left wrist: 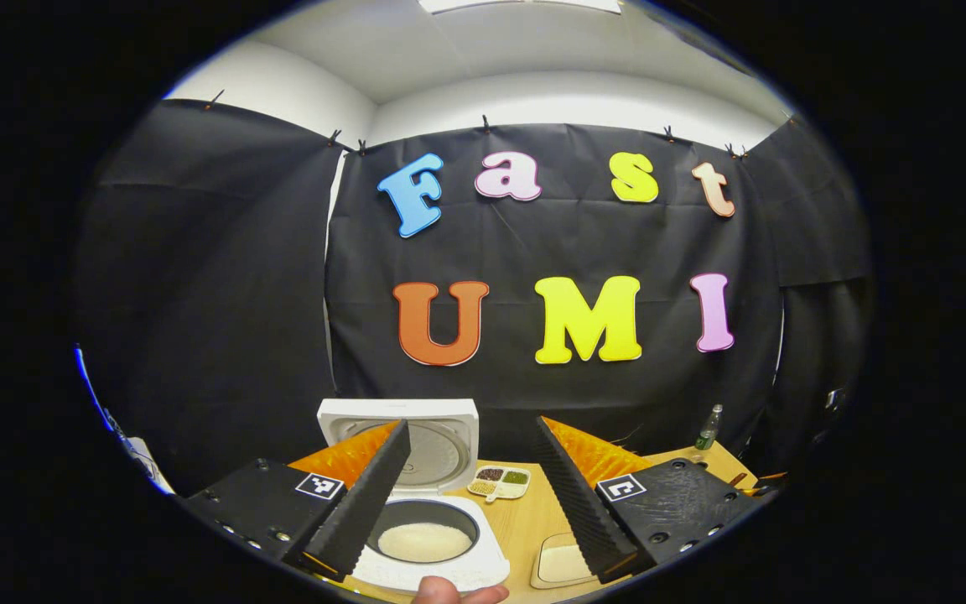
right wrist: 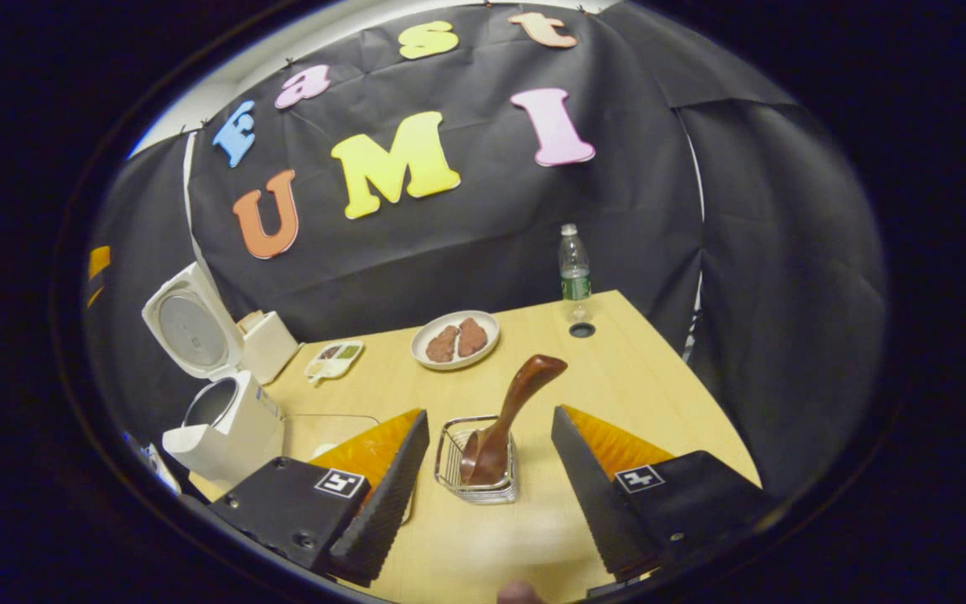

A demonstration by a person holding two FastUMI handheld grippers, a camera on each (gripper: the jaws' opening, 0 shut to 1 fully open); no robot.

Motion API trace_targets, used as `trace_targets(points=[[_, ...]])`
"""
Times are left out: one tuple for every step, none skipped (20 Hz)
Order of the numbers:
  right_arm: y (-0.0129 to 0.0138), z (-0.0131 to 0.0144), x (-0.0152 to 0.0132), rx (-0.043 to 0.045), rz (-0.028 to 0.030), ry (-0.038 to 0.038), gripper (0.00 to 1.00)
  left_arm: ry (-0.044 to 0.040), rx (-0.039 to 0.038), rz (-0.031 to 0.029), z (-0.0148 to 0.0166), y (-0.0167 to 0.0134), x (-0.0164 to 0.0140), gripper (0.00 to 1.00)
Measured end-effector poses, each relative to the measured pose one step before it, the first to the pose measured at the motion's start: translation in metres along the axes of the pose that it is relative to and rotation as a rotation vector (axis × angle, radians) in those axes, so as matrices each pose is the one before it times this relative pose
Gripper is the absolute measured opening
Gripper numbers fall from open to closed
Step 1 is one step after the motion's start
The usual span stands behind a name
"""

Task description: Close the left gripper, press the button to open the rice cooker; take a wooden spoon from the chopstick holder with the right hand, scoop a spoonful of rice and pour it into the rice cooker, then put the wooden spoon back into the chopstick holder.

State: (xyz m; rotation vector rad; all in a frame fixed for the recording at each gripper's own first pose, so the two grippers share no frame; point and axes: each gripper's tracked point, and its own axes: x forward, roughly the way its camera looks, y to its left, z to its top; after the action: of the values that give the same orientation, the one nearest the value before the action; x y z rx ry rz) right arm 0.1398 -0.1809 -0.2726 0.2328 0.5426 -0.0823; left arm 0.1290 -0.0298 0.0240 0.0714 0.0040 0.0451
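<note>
1. Right gripper view: wooden spoon (right wrist: 504, 419) stands in the chopstick holder (right wrist: 478, 471), lower centre, handle tilted up-right; right gripper (right wrist: 490, 470) wide, empty.
2. Lower around the handle, then clamp.
3. Rice cooker (right wrist: 216, 394) open, frame left; left gripper (left wrist: 470, 495) wide, empty.

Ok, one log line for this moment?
white rice cooker: lid open, rice inside | dark wooden spoon: in wire chopstick holder | right tool: open | left tool: open
</note>
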Motion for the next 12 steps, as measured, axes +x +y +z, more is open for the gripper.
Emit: trace_targets(points=[[-0.00334, -0.00461, 0.0113, 0.01398, 0.00373, 0.01213, 0.91, 0.00836, 0.00426, 0.00649, -0.0038, -0.00139, -0.0005, 0.94], [-0.00283, -0.00338, 0.01166, 0.01303, 0.0006, 0.01072, 0.88, 0.01144, 0.00497, 0.00697, -0.00323, -0.00051, 0.00079, 0.94], [-0.00363, -0.00354, 0.01086, 0.01205, -0.00193, 0.01418, 0.82, 0.01476, 0.00641, 0.00847, -0.00412, -0.00022, 0.00169, 0.94], [-0.00255, -0.00148, 0.01042, 0.0153, 0.00173, 0.01043, 0.81, 0.01271, 0.00251, 0.01081, -0.00185, 0.00187, 0.00096, 0.94], [-0.00174, -0.00123, 0.00998, 0.01136, 0.00025, 0.00828, 0.79, 0.0087, -0.00203, 0.0091, -0.00195, 0.00076, 0.00059, 0.94], [-0.00084, -0.00038, 0.0095, 0.00855, 0.00113, 0.00639, 0.81, 0.00595, -0.0058, 0.00966, 0.00013, 0.00165, 0.00015, 0.95], [0.00016, -0.00021, 0.00786, 0.00617, 0.00169, 0.00483, 0.79, 0.00548, -0.00599, 0.00918, -0.00076, 0.0009, 0.00018, 0.95], [0.00092, 0.00151, 0.00624, 0.00392, 0.00289, -0.00052, 0.73, 0.00451, -0.00395, 0.00801, -0.00116, 0.00193, 0.00102, 0.95], [0.0013, 0.00147, 0.00506, -0.00094, -0.00193, -0.00156, 0.68, 0.00615, -0.00136, 0.00871, -0.00144, 0.00158, 0.00065, 0.95], [-0.00021, 0.001, 0.00369, 0.00128, -0.00226, -0.00211, 0.63, 0.00656, -0.0006, 0.00773, -0.00111, 0.00185, 0.00083, 0.95], [-0.00005, -0.00027, 0.00329, 0.00704, -0.00104, 0.00054, 0.55, 0.00571, -0.00088, 0.00634, -0.00172, 0.00126, 0.00057, 0.95], [-0.00043, 0.00086, 0.00259, 0.00991, -0.00228, 0.00012, 0.61, 0.0042, -0.00208, 0.00342, -0.00045, 0.00117, 0.00035, 0.95]])
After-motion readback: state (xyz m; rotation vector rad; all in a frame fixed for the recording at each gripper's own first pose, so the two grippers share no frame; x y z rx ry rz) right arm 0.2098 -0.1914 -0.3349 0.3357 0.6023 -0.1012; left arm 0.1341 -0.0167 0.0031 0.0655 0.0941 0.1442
